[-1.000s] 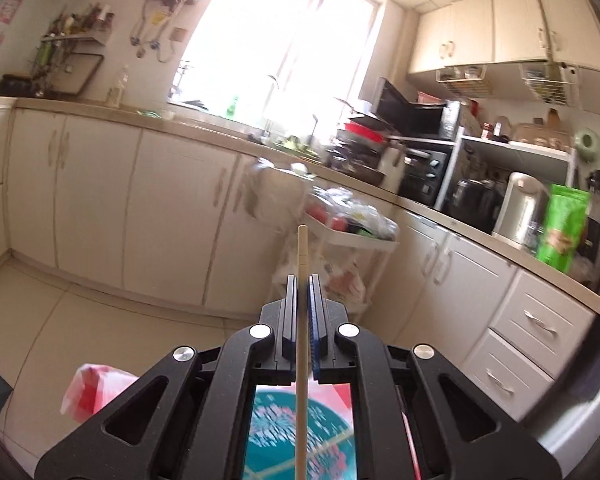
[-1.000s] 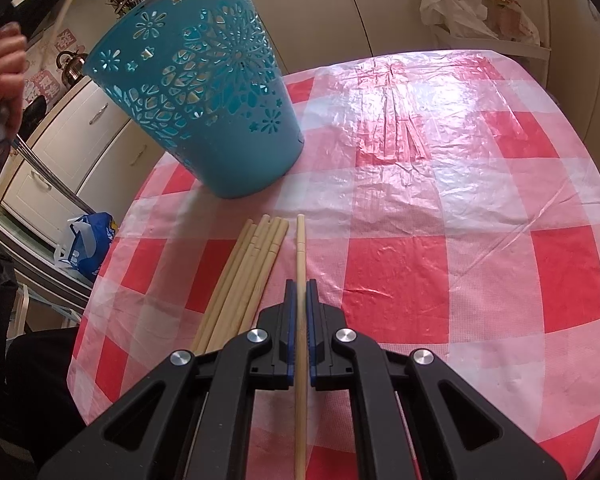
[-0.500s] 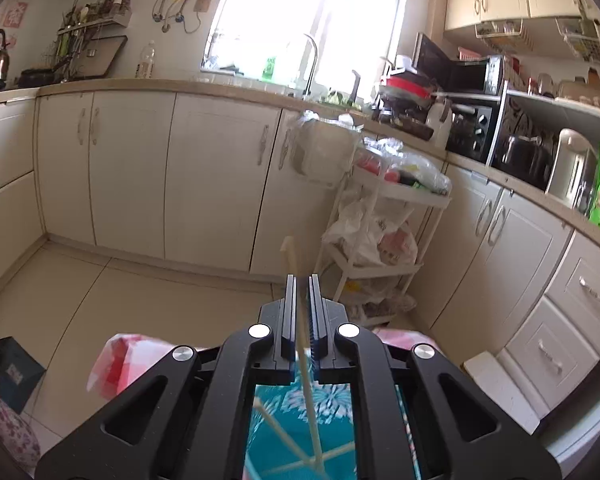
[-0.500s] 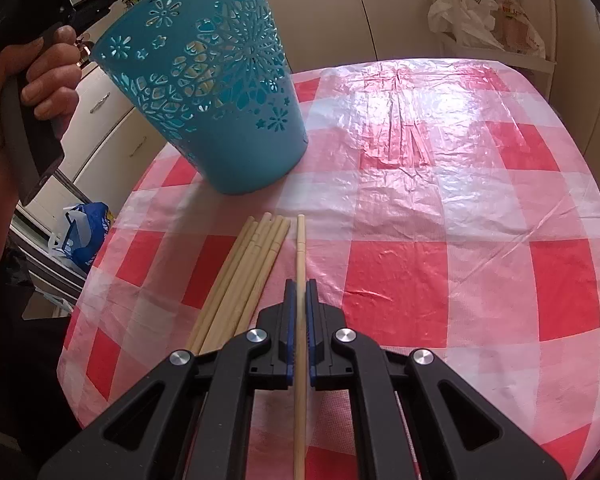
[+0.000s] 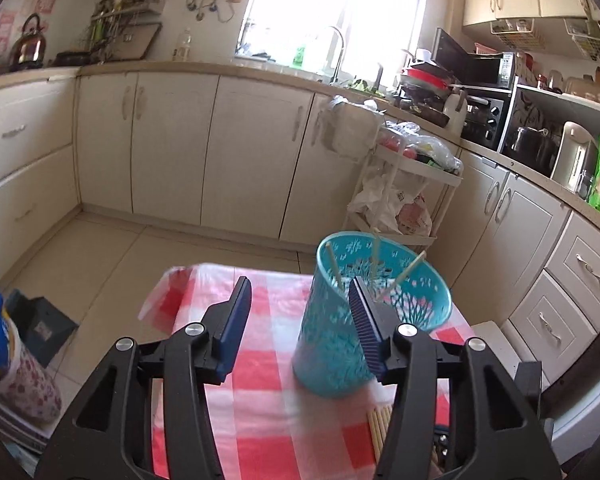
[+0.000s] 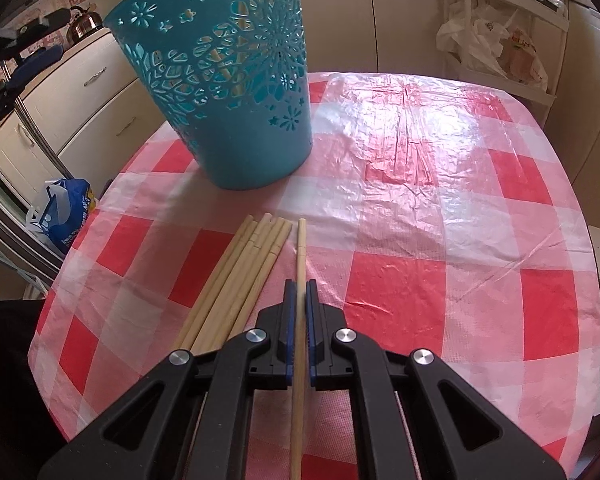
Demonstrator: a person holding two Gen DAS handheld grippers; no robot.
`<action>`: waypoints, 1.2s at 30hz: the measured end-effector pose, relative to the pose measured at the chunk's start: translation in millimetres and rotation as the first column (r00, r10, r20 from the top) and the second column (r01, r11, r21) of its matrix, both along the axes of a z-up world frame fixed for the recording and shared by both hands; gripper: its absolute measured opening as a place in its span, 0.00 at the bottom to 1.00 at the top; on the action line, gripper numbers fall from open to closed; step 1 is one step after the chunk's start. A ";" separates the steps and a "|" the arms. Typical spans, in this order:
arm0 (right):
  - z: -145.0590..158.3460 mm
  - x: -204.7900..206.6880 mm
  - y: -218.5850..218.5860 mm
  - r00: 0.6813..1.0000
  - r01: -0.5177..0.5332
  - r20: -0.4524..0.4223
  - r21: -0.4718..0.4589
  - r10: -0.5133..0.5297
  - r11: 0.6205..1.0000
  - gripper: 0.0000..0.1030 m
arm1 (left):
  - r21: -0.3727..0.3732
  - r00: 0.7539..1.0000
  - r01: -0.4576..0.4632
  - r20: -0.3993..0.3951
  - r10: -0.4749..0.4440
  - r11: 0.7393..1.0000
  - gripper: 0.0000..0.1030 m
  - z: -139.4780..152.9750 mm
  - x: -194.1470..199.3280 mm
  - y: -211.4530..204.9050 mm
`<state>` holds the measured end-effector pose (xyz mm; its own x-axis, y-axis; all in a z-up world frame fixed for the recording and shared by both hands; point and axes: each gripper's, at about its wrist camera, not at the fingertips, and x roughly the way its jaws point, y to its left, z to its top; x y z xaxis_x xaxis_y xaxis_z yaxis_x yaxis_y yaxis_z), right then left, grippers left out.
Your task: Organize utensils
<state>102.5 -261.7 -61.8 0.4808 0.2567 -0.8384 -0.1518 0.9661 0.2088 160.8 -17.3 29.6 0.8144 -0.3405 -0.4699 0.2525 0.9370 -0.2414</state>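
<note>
Wooden chopstick (image 6: 300,280) clamped in right gripper (image 6: 299,300); loose chopsticks (image 6: 236,280) at 9 o'clock beside it. Left gripper (image 5: 300,320) wide, nothing held, w/ basket (image 5: 364,320) at 1 o'clock on checked surface (image 6: 440,240).

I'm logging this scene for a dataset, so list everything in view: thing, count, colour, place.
basket: one, teal with cut-out flowers, upright at the table's far left.
chopsticks in basket: three visible, pale wood, leaning inside.
loose chopsticks: about six, pale wood, bundled flat on the cloth in front of the basket.
held chopstick: one, pale wood, right of the bundle.
tablecloth: one, red and white check, covering the table.
cabinets: cream, along the walls.
trolley: one, white, holding bags, by the cabinets.
kettle: one, metal, on the counter's far left.
left gripper: black, blue pads, open, empty.
right gripper: black, shut on the held chopstick.
</note>
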 end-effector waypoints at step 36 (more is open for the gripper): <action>142.5 -0.7 -25.5 0.933 -0.060 0.341 0.463 -0.116 0.884 0.05 | -0.083 0.989 -0.078 -0.133 0.067 0.993 0.48 -23.1 22.3 30.5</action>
